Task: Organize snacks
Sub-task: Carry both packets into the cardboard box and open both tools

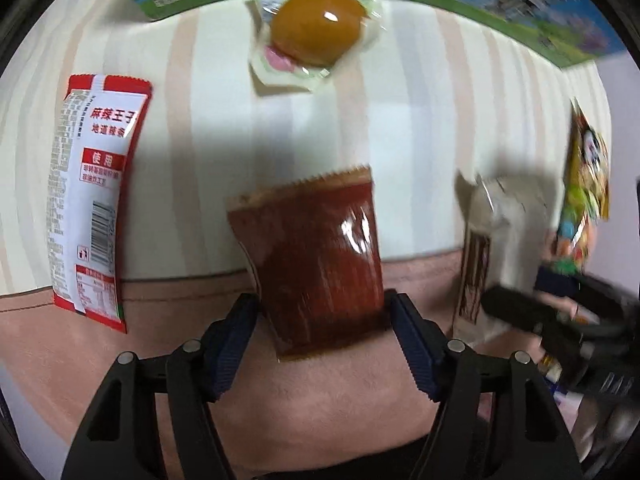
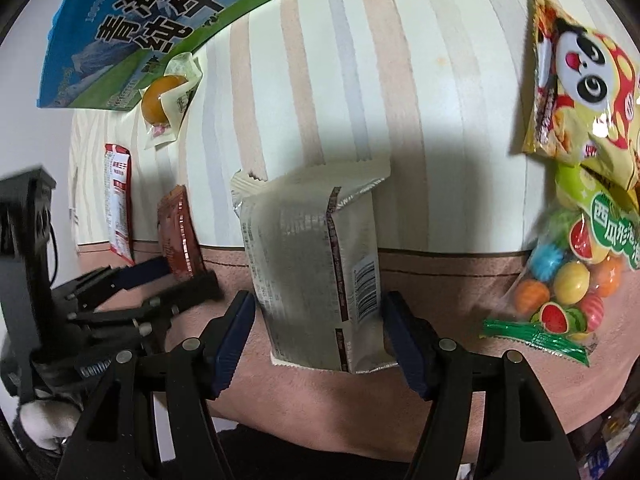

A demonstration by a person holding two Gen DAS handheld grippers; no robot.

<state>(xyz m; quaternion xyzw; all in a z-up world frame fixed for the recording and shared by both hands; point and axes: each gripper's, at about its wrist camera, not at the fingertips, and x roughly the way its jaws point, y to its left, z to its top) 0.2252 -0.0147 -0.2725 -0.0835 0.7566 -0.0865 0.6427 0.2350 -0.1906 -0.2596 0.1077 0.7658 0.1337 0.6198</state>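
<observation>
My left gripper [image 1: 320, 312] is shut on a dark red-brown snack packet [image 1: 316, 256], its blue pads pressing both long edges near the lower end. The packet stands out over the striped cloth [image 1: 208, 120]. In the right wrist view the same gripper [image 2: 188, 276] shows at the left with that packet [image 2: 178, 232] in it. My right gripper [image 2: 318, 308] is shut on a silver-white packet [image 2: 316, 264], printed back and barcode facing me. In the left wrist view that gripper [image 1: 516, 308] and the silver packet [image 1: 496, 216] appear blurred at the right.
A red-and-white packet [image 1: 92, 200] lies at the left. A wrapped orange bun [image 1: 316, 36] rests against a green-and-blue milk carton box [image 2: 140, 20] at the back. A yellow panda bag [image 2: 584, 80] and a bag of coloured gum balls [image 2: 568, 276] lie at the right.
</observation>
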